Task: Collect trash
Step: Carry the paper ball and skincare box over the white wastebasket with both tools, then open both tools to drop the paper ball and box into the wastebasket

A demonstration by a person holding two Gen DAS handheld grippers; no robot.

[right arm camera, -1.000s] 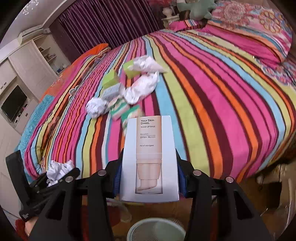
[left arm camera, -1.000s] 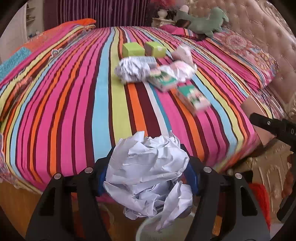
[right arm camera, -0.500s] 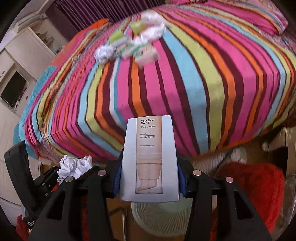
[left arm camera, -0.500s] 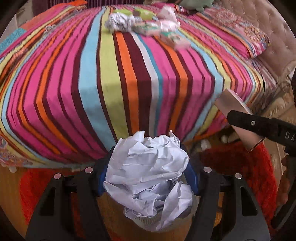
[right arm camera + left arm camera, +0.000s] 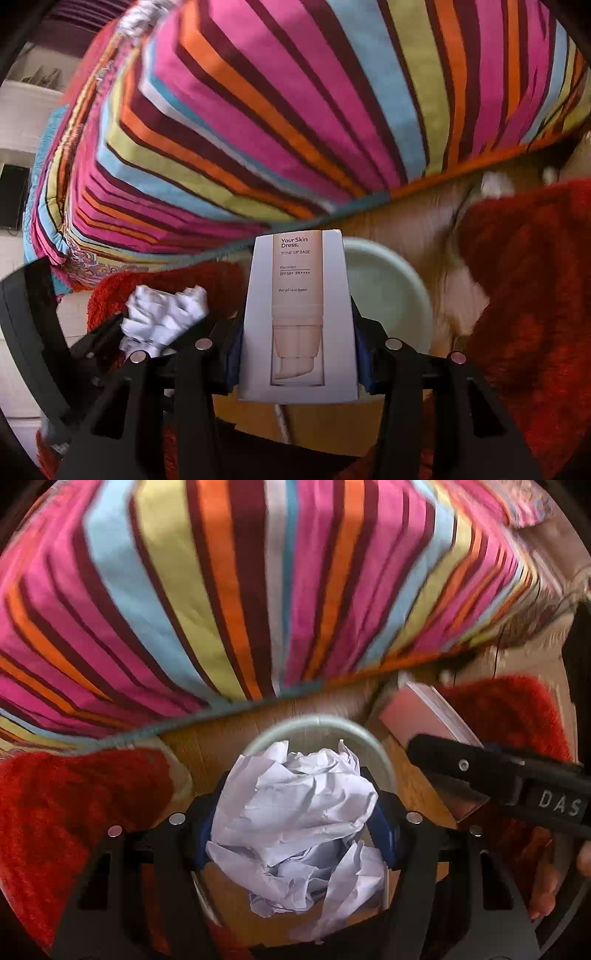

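My left gripper (image 5: 295, 834) is shut on a crumpled white paper ball (image 5: 295, 812) and holds it right over the pale green trash bin (image 5: 317, 725) on the floor. My right gripper (image 5: 297, 354) is shut on a white cosmetics box (image 5: 297, 317) printed "Your Skin Dress", held above the bin's near left rim (image 5: 388, 295). The box also shows in the left wrist view (image 5: 424, 716), to the right of the bin. The paper ball shows at the left of the right wrist view (image 5: 162, 317).
The striped bedspread (image 5: 258, 590) hangs over the bed edge just behind the bin. Red shaggy rugs (image 5: 74, 812) lie on the wooden floor (image 5: 406, 225) on both sides of the bin.
Both grippers have dropped down from the bed level and tilted toward the floor. The bin has come into full view under them. Both still hold their items.
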